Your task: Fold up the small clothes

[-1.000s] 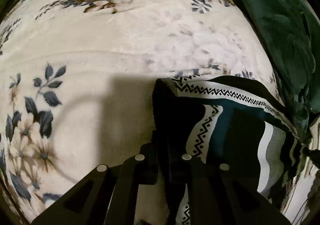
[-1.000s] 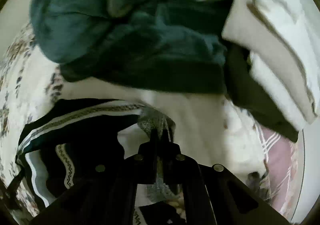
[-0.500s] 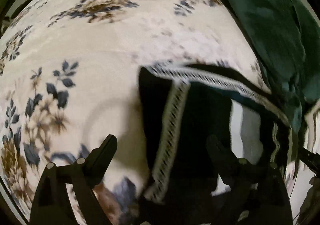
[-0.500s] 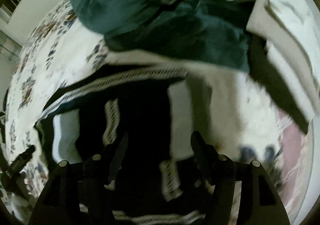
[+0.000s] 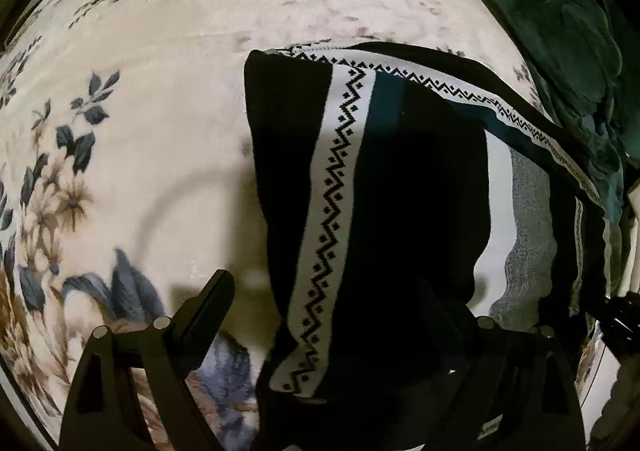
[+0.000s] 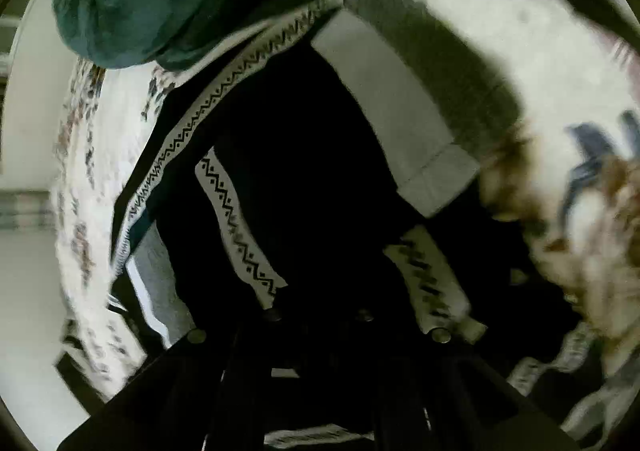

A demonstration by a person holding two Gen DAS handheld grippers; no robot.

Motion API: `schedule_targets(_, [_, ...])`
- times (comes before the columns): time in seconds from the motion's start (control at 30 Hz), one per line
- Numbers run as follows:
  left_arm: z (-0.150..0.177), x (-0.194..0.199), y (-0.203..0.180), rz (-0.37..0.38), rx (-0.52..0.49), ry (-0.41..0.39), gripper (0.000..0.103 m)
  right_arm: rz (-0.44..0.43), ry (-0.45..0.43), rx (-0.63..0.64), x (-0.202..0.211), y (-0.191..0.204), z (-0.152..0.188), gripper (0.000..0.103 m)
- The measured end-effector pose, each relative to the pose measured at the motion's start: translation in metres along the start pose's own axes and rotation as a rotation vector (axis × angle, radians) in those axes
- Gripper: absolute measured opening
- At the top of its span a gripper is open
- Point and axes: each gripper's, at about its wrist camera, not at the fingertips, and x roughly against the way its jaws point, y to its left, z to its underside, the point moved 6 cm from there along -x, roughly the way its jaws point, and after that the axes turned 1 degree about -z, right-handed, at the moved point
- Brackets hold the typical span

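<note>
L gripper (image 5: 326, 315): fingers spread wide, released, nothing between them; one finger at 7 o'clock over the blanket, the other at 5 o'clock lost against dark cloth. R gripper (image 6: 320, 331): view blurred, fingers merge w/ black fabric, can't tell if spread or clenched.

Knit garment (image 5: 400, 211) lies just ahead of both, on floral blanket (image 5: 160, 151), running 6 to 2 o'clock in L view. Partly folded, layers overlapping.

Handling (judgement): soft, light, floppy; won't hold shape, will sag if lifted by one point. Best grip prob. at near hem corners, pinch both layers.

Materials: black knit, white bands w/ zigzag pattern, teal and grey stripes; fleecy grey inner face. Blanket plush, cream, blue-brown flowers.

Far, 1 o'clock: green velvety fabric (image 5: 560, 31), heaped, touching the garment's far edge.
</note>
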Motion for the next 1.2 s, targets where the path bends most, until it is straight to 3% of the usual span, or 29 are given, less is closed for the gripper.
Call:
schedule_targets(0.07, [0.0, 0.0, 0.002, 0.004, -0.002, 0.003, 0.091, 0.038, -0.001, 0.026, 0.006, -0.003, 0.004, 0.006])
schedule_targets(0.17, [0.003, 0.004, 0.008, 0.006, 0.005, 0.004, 0.091, 0.075, 0.081, 0.048, -0.007, -0.006, 0.008, 0.008])
schedule_targets(0.23, [0.003, 0.011, 0.01, 0.008, 0.0, -0.004, 0.091, 0.076, 0.12, 0.052, -0.012, 0.0, 0.006, 0.024])
schedule_targets(0.3, [0.003, 0.025, 0.012, 0.0, -0.017, -0.036, 0.091, 0.051, 0.086, 0.096, 0.007, 0.007, 0.008, 0.057])
schedule_targets(0.37, [0.007, 0.04, 0.011, -0.018, -0.033, -0.066, 0.091, 0.057, 0.052, 0.148, 0.031, 0.008, 0.014, 0.068])
schedule_targets(0.43, [0.013, 0.053, 0.008, -0.03, -0.045, -0.084, 0.091, 0.059, 0.038, 0.186, 0.059, 0.0, 0.026, 0.068])
schedule_targets(0.53, [0.031, 0.079, -0.012, -0.036, -0.084, -0.106, 0.091, 0.057, 0.046, 0.219, 0.097, -0.025, 0.044, 0.079])
schedule_targets(0.63, [0.063, 0.105, -0.046, -0.031, -0.152, -0.12, 0.091, 0.076, 0.059, 0.229, 0.128, -0.06, 0.058, 0.079])
schedule_targets(0.77, [0.133, 0.119, -0.102, 0.019, -0.217, -0.064, 0.091, 0.118, 0.113, 0.246, 0.167, -0.135, 0.074, 0.079])
schedule_targets(0.9, [0.235, 0.104, -0.176, 0.124, -0.23, 0.134, 0.091, 0.174, 0.153, 0.279, 0.193, -0.199, 0.082, 0.079])
schedule_targets(1.07, [0.35, 0.083, -0.281, 0.203, -0.315, 0.307, 0.091, 0.205, 0.159, 0.261, 0.218, -0.264, 0.066, 0.079])
schedule_targets(1.2, [0.411, 0.055, -0.338, 0.189, -0.404, 0.379, 0.091, 0.201, 0.139, 0.249, 0.227, -0.289, 0.042, 0.079])
